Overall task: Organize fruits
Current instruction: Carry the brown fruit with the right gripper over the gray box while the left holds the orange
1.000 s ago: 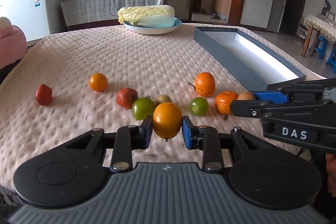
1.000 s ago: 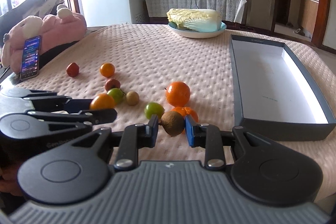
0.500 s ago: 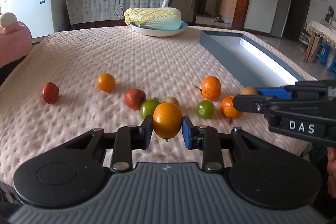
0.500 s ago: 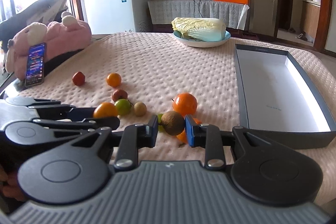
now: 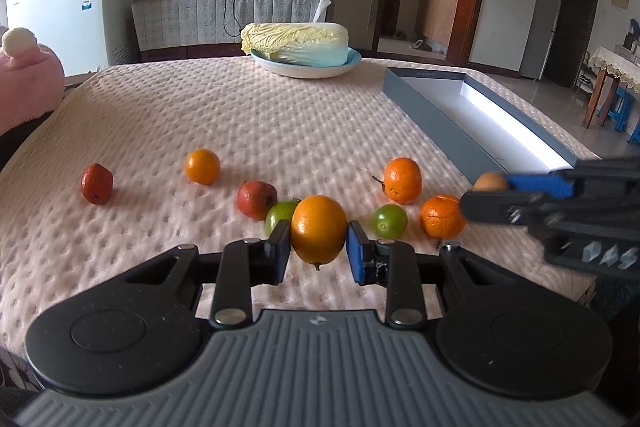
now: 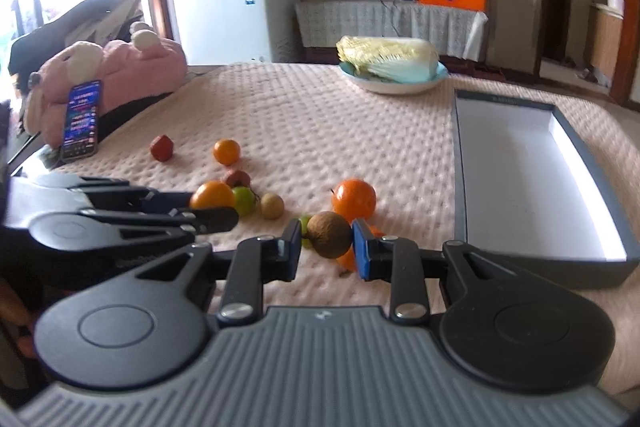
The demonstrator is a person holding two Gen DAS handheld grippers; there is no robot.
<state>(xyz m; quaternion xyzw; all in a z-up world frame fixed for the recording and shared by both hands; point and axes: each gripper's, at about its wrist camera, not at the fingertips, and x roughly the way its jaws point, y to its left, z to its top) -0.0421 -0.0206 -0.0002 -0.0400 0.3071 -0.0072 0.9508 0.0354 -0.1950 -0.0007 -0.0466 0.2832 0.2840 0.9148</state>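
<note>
Right wrist, green fruit (image 6: 306, 227) (half-hidden), blurred

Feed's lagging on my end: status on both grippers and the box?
Left gripper shut on orange. Right gripper shut on brown fruit. Grey box open, nothing in it. Loose fruit on tablecloth, none blocking the box.

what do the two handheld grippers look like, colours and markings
Both the left gripper and right gripper are alike: matte black linkage arms with silver pivot screws, blue pads on the fingertips, round black discs, and a ribbed grey base. White lettering marks the right one's side. No cables show.
</note>
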